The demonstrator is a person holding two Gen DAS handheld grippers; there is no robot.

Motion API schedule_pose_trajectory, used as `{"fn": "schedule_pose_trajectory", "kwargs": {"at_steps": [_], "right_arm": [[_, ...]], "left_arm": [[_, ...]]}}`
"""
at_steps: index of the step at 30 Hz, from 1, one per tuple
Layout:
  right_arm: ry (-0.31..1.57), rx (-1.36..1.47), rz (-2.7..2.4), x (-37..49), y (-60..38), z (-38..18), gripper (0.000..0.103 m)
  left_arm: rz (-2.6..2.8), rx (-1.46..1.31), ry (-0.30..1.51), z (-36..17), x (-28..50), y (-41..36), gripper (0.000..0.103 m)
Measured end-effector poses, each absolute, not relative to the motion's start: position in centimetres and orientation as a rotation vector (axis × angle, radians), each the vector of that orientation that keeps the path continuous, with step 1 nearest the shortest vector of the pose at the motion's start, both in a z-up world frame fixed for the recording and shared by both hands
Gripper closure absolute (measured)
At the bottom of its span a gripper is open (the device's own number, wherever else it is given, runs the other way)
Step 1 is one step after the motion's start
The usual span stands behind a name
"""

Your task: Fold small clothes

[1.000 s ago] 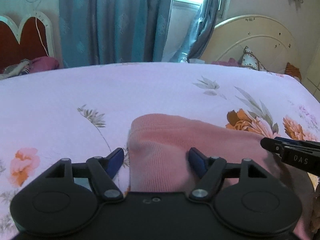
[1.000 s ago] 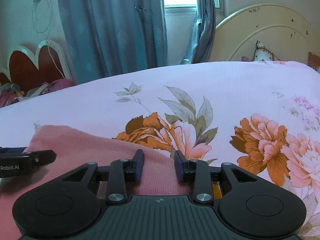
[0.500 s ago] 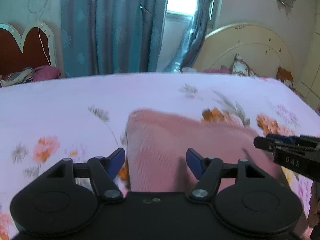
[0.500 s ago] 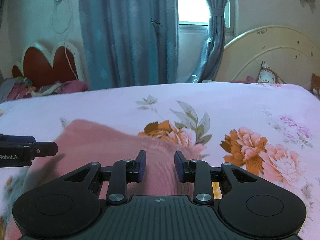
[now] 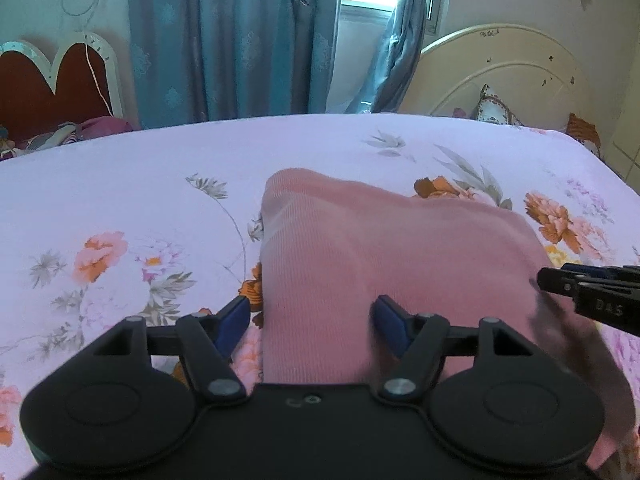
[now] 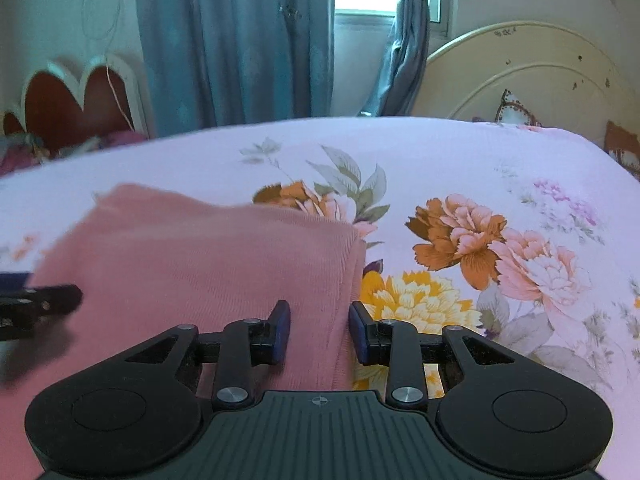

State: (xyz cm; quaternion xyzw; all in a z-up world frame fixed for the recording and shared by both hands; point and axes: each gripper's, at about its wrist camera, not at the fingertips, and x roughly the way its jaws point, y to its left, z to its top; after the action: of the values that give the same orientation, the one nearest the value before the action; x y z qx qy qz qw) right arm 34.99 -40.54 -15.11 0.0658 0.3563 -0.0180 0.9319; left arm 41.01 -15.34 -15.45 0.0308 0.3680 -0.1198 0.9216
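Observation:
A pink knitted garment (image 5: 380, 248) lies folded on the floral bed sheet (image 5: 120, 184). My left gripper (image 5: 312, 320) hovers over its near left edge. Its jaws are opening a little, and the blue pads do not press the cloth that shows between them. In the right wrist view the same pink garment (image 6: 200, 248) fills the lower left. My right gripper (image 6: 320, 328) stands open over its near right edge, with a gap between the pads. Each gripper shows at the other view's border: the right gripper (image 5: 592, 296) and the left gripper (image 6: 36, 308).
The bed sheet stretches far ahead and to both sides. A cream headboard (image 5: 500, 72) with a patterned pillow (image 5: 496, 110) stands at the back right. Blue curtains (image 5: 224, 40) and a red heart-shaped headboard (image 5: 52, 80) with piled clothes lie beyond the far edge.
Both grippers have drawn back from the garment and risen slightly, so more of the pink cloth and sheet shows. The garment stays lying on the bed.

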Motion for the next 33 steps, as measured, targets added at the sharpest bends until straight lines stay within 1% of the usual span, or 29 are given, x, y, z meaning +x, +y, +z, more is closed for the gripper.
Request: {"fn": "schedule_pose_trajectory", "kwargs": {"at_steps": [1,7,17,20,22,24,27,31,33], "right_arm": [[0.719,0.128,-0.028,34.4,-40.4,-14.6,0.071],[0.680,0.094,0.030,30.3,-39.3,-12.4,0.071],[0.717,0.044,0.038,24.4,-38.2,-14.0,0.071],[0.786,0.055,-0.004,23.9,-39.4,-15.9,0.071],[0.787,0.114,-0.011,23.6,-40.3,-15.9,0.071],[0.763,0.112,-0.016,23.2,-40.4,-15.4,0.071],[0.786,0.113,-0.008,23.4,-40.8,-16.5,0.071],[0.787,0.152,-0.009,23.4,-41.7,-15.5,0.071],[0.802,0.111,0.004,23.1,-41.4,-15.5,0.071]], "left_arm": [[-0.247,0.067,0.752,-15.3,40.7,-15.2,0.037],[-0.255,0.061,0.756,-14.7,38.4,-15.0,0.038],[-0.271,0.084,0.731,-14.8,33.6,-14.1,0.038],[-0.279,0.113,0.755,-15.8,32.6,-14.0,0.037],[-0.282,0.098,0.801,-17.1,32.3,-13.8,0.037],[-0.278,0.082,0.805,-17.5,32.0,-13.6,0.037],[-0.281,0.084,0.810,-17.6,31.9,-13.7,0.037],[-0.283,0.062,0.832,-17.0,31.9,-13.3,0.036],[-0.279,0.060,0.828,-16.4,31.7,-13.2,0.037]]}}
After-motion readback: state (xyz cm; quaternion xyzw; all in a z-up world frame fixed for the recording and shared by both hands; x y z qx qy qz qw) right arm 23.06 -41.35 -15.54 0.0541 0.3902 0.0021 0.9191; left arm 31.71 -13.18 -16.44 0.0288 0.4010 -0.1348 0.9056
